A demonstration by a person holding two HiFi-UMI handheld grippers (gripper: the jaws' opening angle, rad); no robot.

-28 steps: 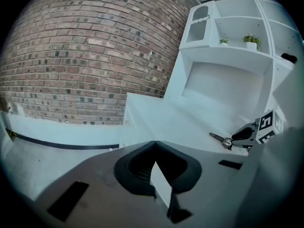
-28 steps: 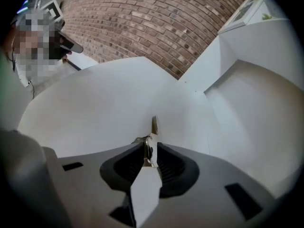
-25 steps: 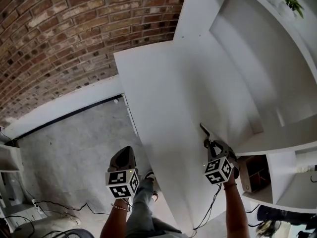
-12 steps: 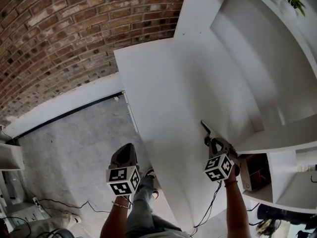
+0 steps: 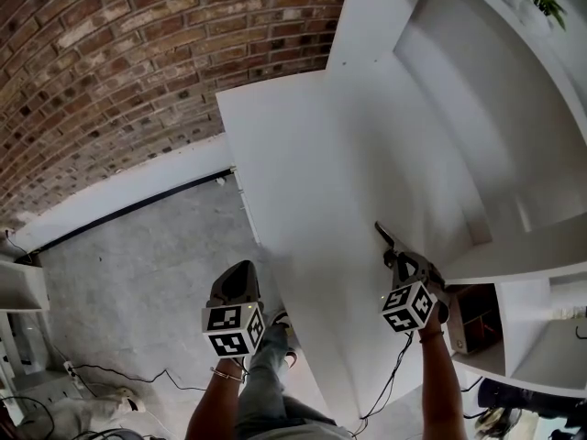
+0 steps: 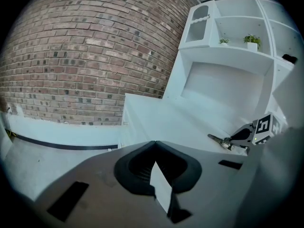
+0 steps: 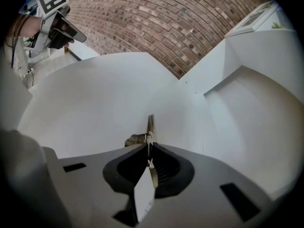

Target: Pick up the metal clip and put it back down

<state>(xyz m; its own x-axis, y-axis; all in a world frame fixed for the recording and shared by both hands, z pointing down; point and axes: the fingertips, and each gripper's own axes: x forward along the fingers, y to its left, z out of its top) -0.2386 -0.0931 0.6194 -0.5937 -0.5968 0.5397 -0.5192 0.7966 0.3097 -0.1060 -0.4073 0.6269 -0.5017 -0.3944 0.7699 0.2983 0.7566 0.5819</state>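
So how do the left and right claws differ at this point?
The left claw is shut on nothing; the right claw is shut on the metal clip. The left claw hangs beside the white table, over the concrete floor; the right claw is over the table. Both are closed.

No readable text; only square code markers on the left gripper [image 5: 241, 268] and right gripper [image 5: 396, 258].
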